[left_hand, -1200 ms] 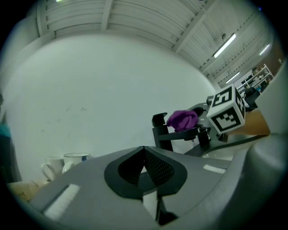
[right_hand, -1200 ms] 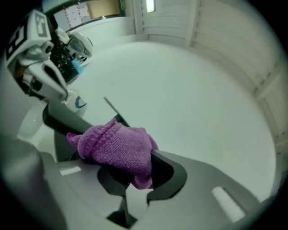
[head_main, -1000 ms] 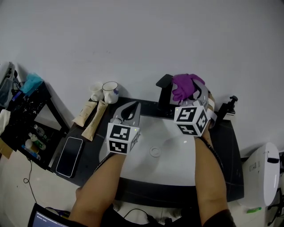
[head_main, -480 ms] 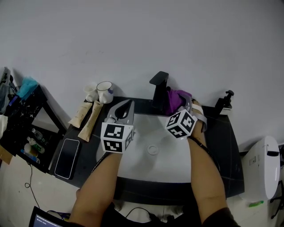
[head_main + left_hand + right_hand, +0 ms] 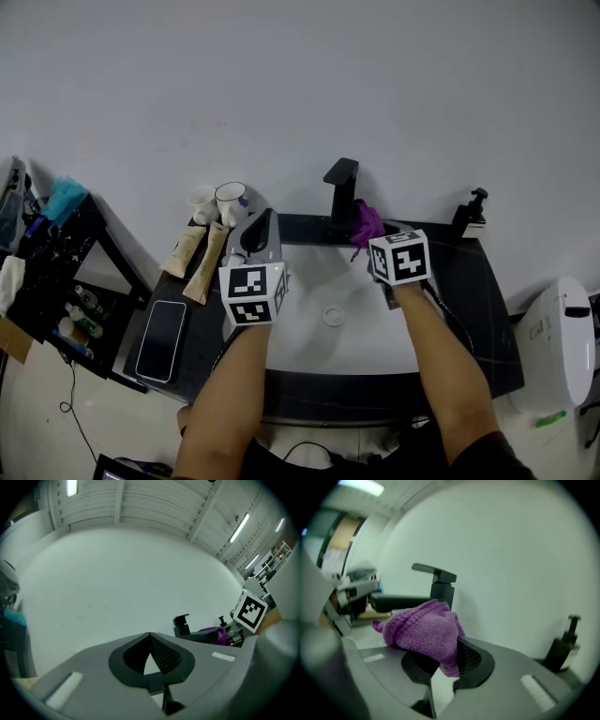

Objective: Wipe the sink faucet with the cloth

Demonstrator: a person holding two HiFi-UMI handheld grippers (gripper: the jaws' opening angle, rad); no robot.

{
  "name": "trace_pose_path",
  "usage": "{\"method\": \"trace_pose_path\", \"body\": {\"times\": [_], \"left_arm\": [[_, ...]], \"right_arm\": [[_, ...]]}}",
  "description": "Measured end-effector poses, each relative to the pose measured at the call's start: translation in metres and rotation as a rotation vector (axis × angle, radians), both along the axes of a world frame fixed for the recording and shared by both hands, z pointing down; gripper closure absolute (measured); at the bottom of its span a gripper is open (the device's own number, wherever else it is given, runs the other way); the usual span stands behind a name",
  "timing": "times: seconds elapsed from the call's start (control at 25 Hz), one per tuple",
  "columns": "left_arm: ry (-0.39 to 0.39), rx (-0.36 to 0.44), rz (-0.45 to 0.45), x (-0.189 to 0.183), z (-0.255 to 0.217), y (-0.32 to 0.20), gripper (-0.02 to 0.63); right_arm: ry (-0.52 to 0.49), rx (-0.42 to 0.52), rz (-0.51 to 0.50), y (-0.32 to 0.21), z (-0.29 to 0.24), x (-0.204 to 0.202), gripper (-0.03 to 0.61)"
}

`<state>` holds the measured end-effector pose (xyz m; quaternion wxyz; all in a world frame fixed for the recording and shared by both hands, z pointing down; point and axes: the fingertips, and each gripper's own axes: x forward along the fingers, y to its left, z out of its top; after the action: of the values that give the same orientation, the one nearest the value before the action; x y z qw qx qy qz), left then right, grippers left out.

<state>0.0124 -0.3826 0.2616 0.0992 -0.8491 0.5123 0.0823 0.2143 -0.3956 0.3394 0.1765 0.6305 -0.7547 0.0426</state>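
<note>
Right gripper (image 5: 450, 656) fingers (image 5: 472, 660) pinch the purple cloth (image 5: 423, 629) beside the faucet (image 5: 440, 587); left gripper (image 5: 150, 639) fingers (image 5: 165, 654) are closed, empty.

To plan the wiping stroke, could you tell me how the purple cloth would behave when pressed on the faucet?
Probably floppy: the purple cloth bunches and droops over the right hand-held gripper pinching it. Its coarse knit looks soft, so it should likely mould around the black faucet rather than skid. It seems light: one pinch holds it up.
</note>
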Motion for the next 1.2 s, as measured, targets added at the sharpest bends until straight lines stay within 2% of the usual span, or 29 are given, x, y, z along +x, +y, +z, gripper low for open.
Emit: {"method": "trace_pose_path", "body": {"times": [0.2, 0.24, 0.32, 0.44, 0.56, 0.72, 0.92, 1.04, 1.2], "left_arm": [[0.106, 0.051, -0.004, -0.036, -0.030, 0.022, 0.597], [0.111, 0.075, -0.011, -0.044, -0.036, 0.028, 0.597], [0.126, 0.121, -0.036, -0.058, -0.046, 0.038, 0.598], [0.155, 0.139, -0.068, -0.076, -0.052, 0.041, 0.597], [0.171, 0.114, -0.078, -0.082, -0.049, 0.037, 0.597], [0.177, 0.095, -0.074, -0.083, -0.046, 0.033, 0.598], [0.194, 0.093, -0.074, -0.087, -0.045, 0.034, 0.597], [0.217, 0.090, -0.074, -0.090, -0.046, 0.034, 0.598], [0.247, 0.086, -0.064, -0.093, -0.049, 0.035, 0.598]], "right_arm": [[-0.619, -0.076, 0.044, 0.037, 0.015, -0.047, 0.522], [-0.708, -0.094, 0.058, 0.041, 0.022, -0.059, 0.522], [-0.819, -0.109, 0.085, 0.043, 0.036, -0.086, 0.522], [-0.890, -0.071, 0.105, 0.033, 0.042, -0.125, 0.522], [-0.925, 0.044, 0.128, 0.013, 0.022, -0.143, 0.522], [-0.994, 0.235, 0.169, -0.016, -0.024, -0.142, 0.522], [-1.119, 0.398, 0.238, -0.044, -0.071, -0.129, 0.524], [-1.172, 0.434, 0.275, -0.055, -0.079, -0.125, 0.525], [-1.215, 0.408, 0.337, -0.061, -0.055, -0.122, 0.525]]}}
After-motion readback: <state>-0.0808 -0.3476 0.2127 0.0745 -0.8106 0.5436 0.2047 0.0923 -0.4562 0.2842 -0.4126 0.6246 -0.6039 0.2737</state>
